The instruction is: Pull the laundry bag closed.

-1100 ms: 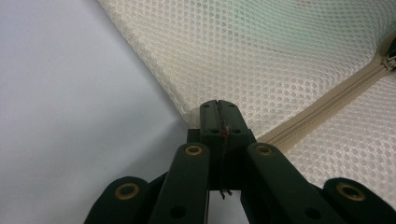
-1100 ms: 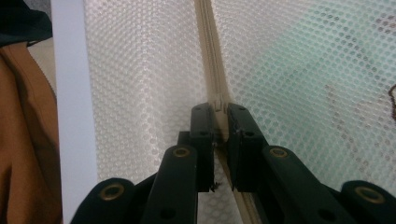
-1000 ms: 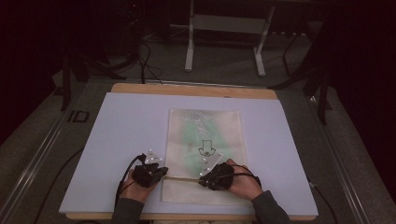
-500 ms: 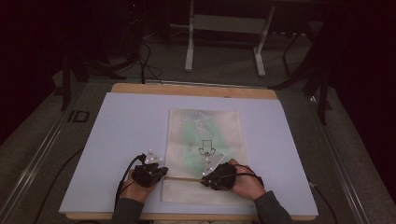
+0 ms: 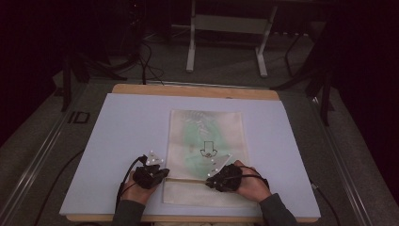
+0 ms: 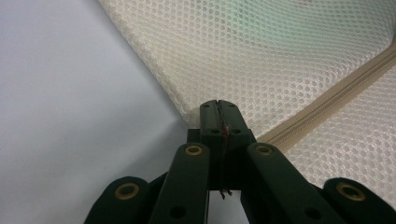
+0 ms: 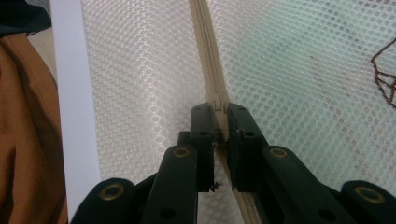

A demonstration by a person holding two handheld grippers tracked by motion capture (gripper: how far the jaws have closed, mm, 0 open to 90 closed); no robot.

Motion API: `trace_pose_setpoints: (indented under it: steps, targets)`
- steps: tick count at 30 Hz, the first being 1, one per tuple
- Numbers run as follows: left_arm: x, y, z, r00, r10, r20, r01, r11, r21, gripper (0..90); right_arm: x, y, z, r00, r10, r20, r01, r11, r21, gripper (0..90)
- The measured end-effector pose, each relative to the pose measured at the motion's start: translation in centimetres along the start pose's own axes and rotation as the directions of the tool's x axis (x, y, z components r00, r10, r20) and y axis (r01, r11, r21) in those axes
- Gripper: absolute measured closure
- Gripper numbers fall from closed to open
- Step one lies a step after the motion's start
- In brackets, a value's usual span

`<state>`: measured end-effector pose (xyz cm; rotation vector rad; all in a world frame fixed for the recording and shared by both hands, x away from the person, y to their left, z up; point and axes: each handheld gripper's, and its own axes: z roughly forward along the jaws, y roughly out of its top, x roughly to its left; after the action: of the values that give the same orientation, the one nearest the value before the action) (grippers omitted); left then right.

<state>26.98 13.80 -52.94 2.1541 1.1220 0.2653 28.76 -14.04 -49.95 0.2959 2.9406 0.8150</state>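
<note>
I'm looking at a wooden worktop covered almost fully by a pale lilac rectangular sheet. Flat on that sheet, near the front edge and slightly right of centre, lies a cream mesh zip pouch with something green showing through its weave.

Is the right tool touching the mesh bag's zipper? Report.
Touching. In the right gripper view the right tool has its jaws pinched on the zipper of the mesh bag.
</note>
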Motion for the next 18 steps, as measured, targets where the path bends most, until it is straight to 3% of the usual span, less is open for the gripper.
trace_pose_setpoints:
  steps: [18]
  targets:
    - [0.01, 0.01, -0.01, 1.0, -0.001, 0.001, 0.001, 1.0, 0.001, 89.5, -0.16, -0.8, -0.49, 1.0, 0.009, -0.001, -0.009, 1.0, 0.002, 82.3]
